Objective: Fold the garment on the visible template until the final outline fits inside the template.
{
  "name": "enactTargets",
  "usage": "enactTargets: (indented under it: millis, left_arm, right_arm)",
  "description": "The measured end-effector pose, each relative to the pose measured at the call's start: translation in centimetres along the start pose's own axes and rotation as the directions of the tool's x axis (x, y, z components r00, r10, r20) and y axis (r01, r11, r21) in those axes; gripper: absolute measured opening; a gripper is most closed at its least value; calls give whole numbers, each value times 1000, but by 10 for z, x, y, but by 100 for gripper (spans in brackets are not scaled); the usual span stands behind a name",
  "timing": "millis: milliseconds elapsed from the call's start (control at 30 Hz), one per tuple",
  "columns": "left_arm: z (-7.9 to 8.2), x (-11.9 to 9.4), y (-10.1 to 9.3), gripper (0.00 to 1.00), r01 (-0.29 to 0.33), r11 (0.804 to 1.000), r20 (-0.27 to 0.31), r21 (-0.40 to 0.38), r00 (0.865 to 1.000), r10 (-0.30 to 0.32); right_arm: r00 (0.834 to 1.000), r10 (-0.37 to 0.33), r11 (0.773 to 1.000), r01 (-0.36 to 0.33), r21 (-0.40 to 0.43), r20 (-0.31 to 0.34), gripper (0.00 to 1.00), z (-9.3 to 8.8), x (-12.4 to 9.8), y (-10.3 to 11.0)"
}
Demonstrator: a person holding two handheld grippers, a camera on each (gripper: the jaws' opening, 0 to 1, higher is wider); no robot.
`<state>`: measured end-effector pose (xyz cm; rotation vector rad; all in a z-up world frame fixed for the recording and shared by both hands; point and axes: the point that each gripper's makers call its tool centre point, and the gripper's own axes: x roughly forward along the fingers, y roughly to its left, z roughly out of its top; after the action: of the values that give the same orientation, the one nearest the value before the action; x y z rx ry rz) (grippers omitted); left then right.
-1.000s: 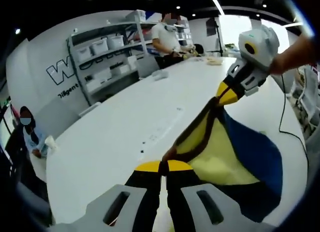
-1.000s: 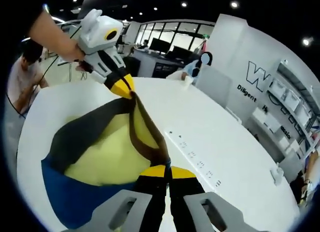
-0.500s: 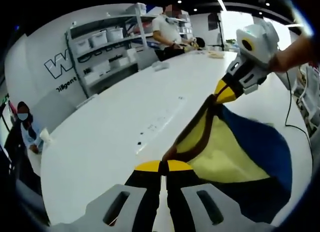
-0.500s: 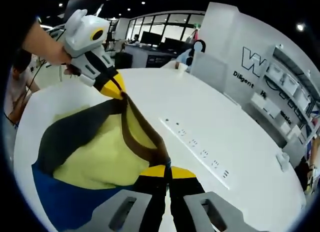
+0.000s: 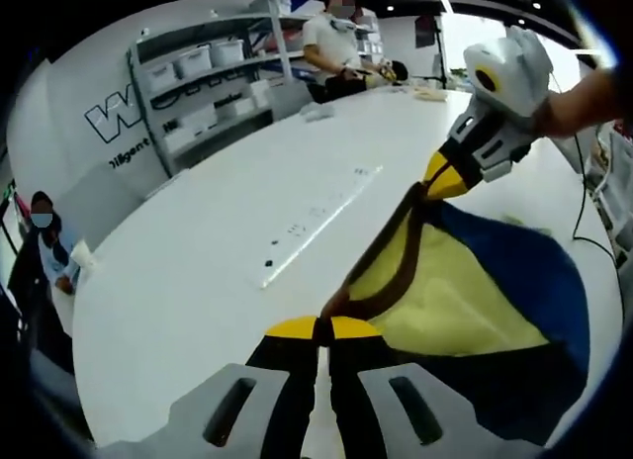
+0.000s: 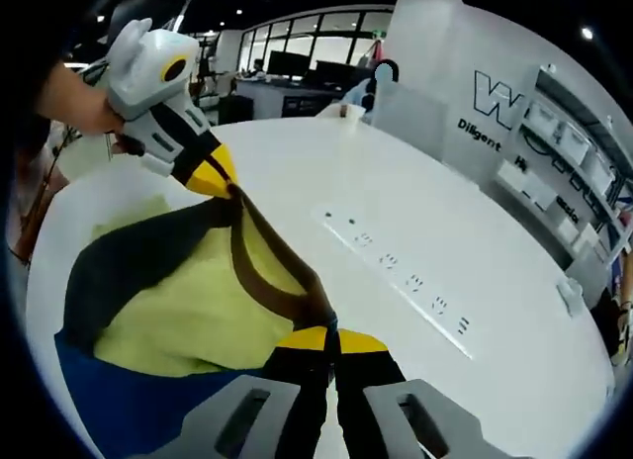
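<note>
A yellow, blue and dark-brown garment point(image 5: 465, 301) hangs lifted over a white table point(image 5: 218, 251). In the left gripper view my left gripper point(image 5: 323, 323) is shut on its brown hem, and my right gripper point(image 5: 433, 182), also shut on that hem, comes in from the upper right. In the right gripper view the garment point(image 6: 178, 301) spreads to the left. There my right gripper point(image 6: 329, 330) is shut on the brown band, and my left gripper point(image 6: 226, 185) holds the other end at upper left. The hem stretches taut between the two.
A row of small marks point(image 5: 312, 217) runs along the table, seen also as marks point(image 6: 410, 281) in the right gripper view. Shelves with bins point(image 5: 213, 78) stand behind, a person point(image 5: 336, 44) works at the far end, and another person point(image 5: 40, 251) sits at the left.
Both views have dropped slightly closer to the table. The garment stays held taut between the two grippers and hangs lower over the tabletop.
</note>
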<state>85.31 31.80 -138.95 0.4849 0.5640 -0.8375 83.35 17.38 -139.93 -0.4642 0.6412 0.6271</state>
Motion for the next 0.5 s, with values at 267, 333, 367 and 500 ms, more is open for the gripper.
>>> enactTargets:
  millis: [267, 333, 367, 500]
  left_arm:
    - [-9, 5, -1, 7, 2, 1000, -26, 0, 1000, -2]
    - [-11, 6, -1, 7, 2, 1000, -32, -4, 999, -2]
    - [-12, 7, -1, 7, 1, 1000, -36, -7, 999, -2]
    - [-13, 7, -4, 7, 14, 999, -39, -31, 999, -15]
  right_arm:
    - [999, 7, 1000, -7, 9, -31, 0, -6, 7, 2]
    - [999, 11, 1000, -11, 1, -35, 0, -8, 8, 4]
    - [999, 12, 1000, -12, 2, -37, 0, -9, 9, 4]
    - [999, 16, 1000, -16, 11, -40, 0, -11, 11, 4]
